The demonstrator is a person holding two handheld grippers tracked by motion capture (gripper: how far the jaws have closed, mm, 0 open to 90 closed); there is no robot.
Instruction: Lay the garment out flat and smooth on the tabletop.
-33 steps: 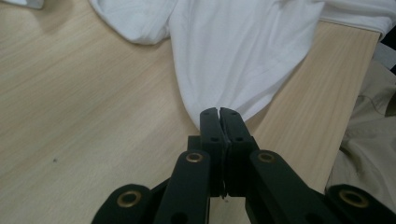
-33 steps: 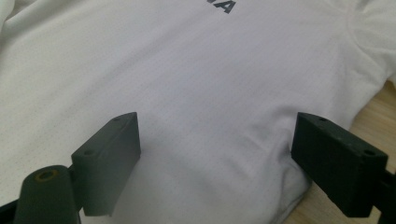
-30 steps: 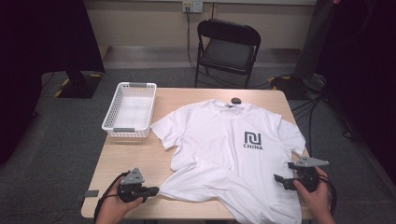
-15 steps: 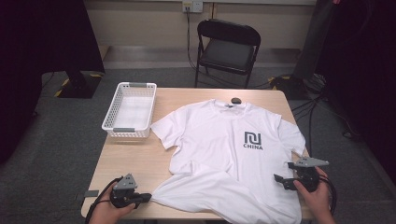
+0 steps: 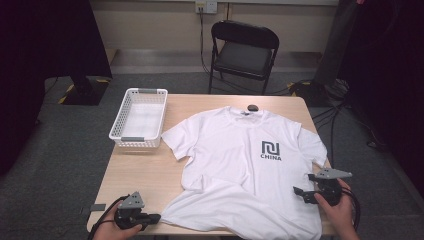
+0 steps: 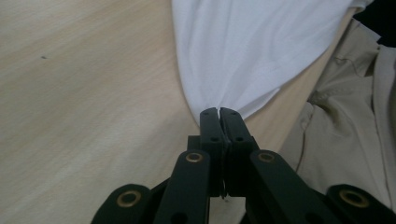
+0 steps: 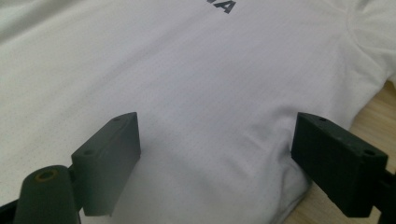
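A white T-shirt (image 5: 240,165) with a dark "CHINA" logo lies face up on the wooden table (image 5: 140,170), its collar toward the far edge. At the near left table edge my left gripper (image 5: 156,218) is shut on the shirt's lower left hem corner. In the left gripper view the jaws (image 6: 219,112) pinch the tip of the white cloth (image 6: 243,51). My right gripper (image 5: 300,194) rests at the shirt's lower right side. In the right gripper view its jaws (image 7: 219,154) stand wide open over the cloth (image 7: 187,70), one on each side of a fold.
A white plastic basket (image 5: 139,117) stands at the table's far left. A small dark object (image 5: 253,107) lies just beyond the collar. A black folding chair (image 5: 242,52) stands behind the table. The person's beige trousers (image 6: 345,140) show past the near edge.
My left gripper has moved back toward the near table edge, pulling the shirt's lower left corner with it and stretching the hem out. The right gripper has stayed put.
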